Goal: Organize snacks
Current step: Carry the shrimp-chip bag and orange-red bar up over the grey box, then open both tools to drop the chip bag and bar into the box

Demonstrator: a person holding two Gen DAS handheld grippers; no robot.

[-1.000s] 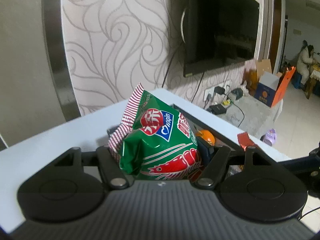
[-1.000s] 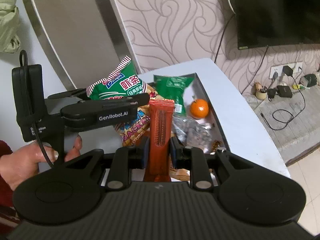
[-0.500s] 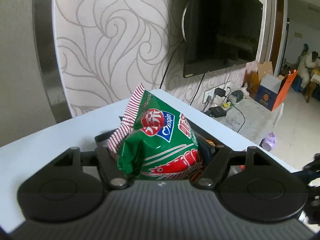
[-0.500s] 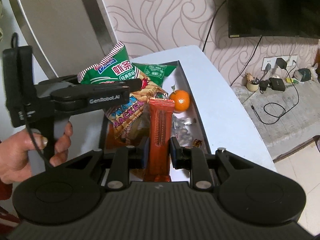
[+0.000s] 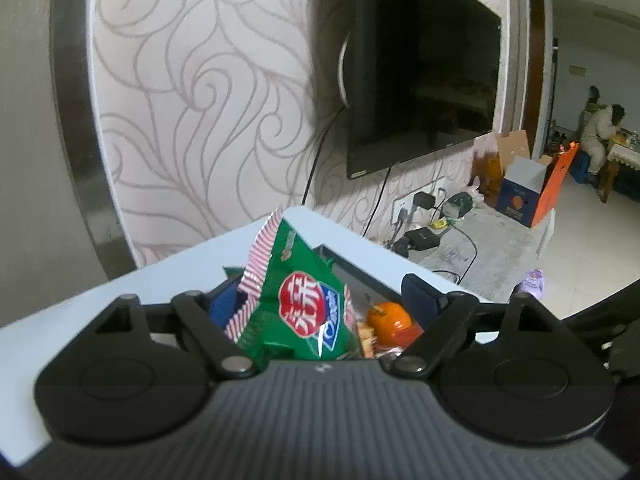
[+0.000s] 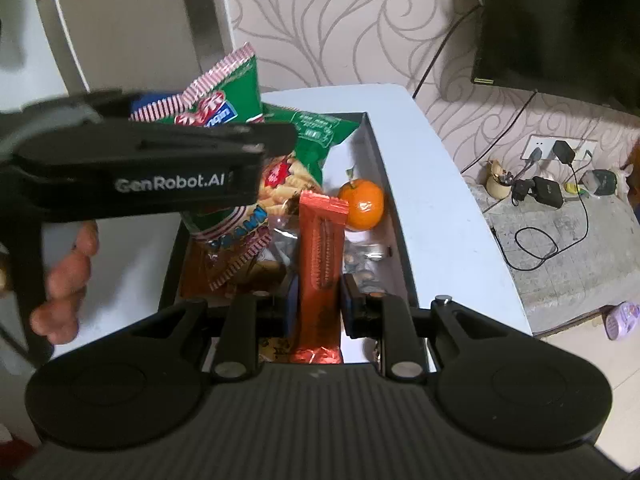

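Left tongs (image 5: 320,300) let go of the green bag (image 5: 298,300)
Their jaws have just opened wide; the bag sits lower now. Right tongs (image 6: 318,304) stay clamped on the orange bar (image 6: 322,264).

The left gripper (image 5: 320,300) has just been opening, and its jaws now stand wide apart. Between them sits a green shrimp-cracker bag (image 5: 296,300) with a red-and-white striped edge, close to the left finger (image 5: 222,306) and well clear of the right finger (image 5: 416,298). In the gap beside the right finger lies a mandarin orange (image 5: 390,320), inside a dark-rimmed tray (image 5: 356,268) sunk in the white tabletop (image 5: 92,304). Beyond the fingertips rises a swirl-patterned wall (image 5: 208,112) carrying a black television (image 5: 420,80). Far right, past the right finger, stands an open cardboard box (image 5: 532,192).
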